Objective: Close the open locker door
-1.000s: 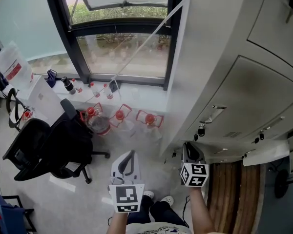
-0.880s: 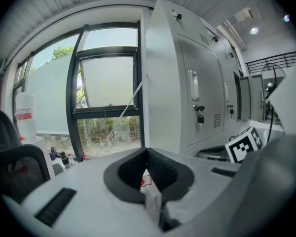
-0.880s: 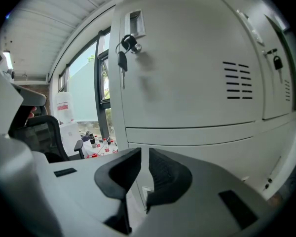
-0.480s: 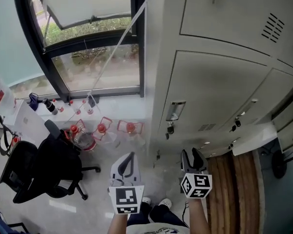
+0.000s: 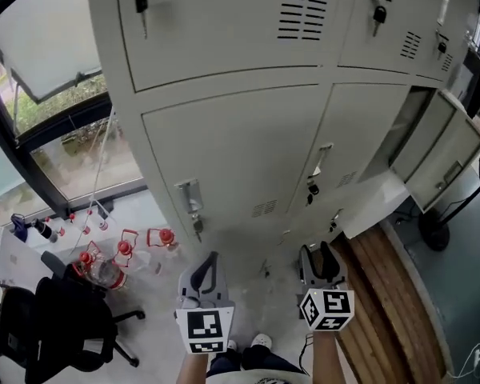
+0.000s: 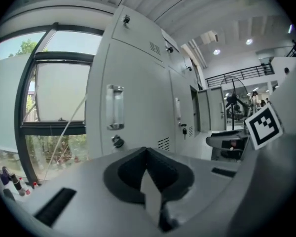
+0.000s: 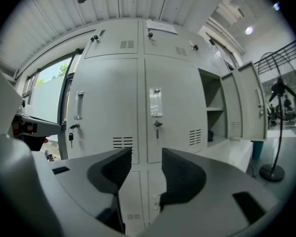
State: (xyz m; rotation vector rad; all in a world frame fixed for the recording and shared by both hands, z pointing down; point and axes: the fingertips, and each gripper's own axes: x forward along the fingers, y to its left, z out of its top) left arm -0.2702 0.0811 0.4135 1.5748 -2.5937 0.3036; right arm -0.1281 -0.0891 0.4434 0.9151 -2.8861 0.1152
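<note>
Facing lockers (image 5: pixel 240 142) with left gripper (image 5: pixel 210 256) pinched together, empty; right gripper (image 5: pixel 318 253) opening, nothing between jaws; open locker door (image 5: pixel 446 154) well apart, rightward

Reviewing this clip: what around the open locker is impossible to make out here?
- Open locker, right gripper view: a dark thing low inside is too small to identify.
- Same locker's inside, head view: only a dark sliver shows beside the open door.
- Top lockers, head view: cut off by the upper edge.
</note>
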